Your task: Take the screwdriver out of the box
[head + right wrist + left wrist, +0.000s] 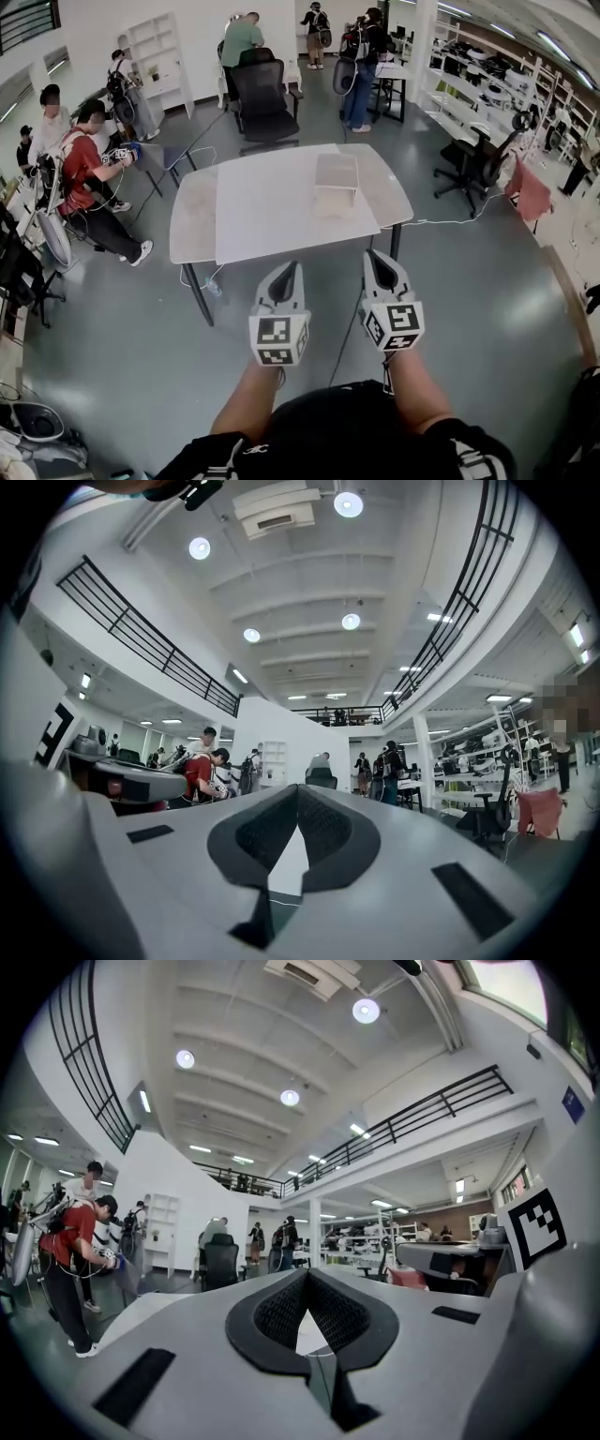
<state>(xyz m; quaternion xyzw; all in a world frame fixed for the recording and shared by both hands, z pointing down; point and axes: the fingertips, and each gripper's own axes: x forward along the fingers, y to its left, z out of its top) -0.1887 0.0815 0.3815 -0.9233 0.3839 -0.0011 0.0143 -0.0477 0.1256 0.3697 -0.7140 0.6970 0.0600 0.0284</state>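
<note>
Pointing forward and roughly level, the left claw (pixel 289 272) and right claw (pixel 379 258) hang side by side, slightly apart, short of the near edge of the desk (pixel 262 220). Both are closed on nothing. In each gripper view the black pads (pixel 277 1316) meet at their tips, leaving only a small diamond-shaped gap behind them through which the pale desk top shows. They seem held shut and low because the approach is unfinished and nothing is within reach to grasp.

The box (pixel 336 176) sits ahead of the claws, slightly toward the right one, on the far half of the desk and well apart from both. It is pale, squarish and flat-topped, seemingly cardboard. Whether its lid is open I cannot tell from here. The screwdriver is not visible. By the task it should lie inside the box, so the lid may need lifting first.

Each claw is smooth grey plastic with finely dimpled dark pads and a cube (pixel 278 339) of black-and-white square markers at its rear. The desk has a matte white top with rounded ends on thin dark legs, over a glossy grey floor (pixel 487 309).
</note>
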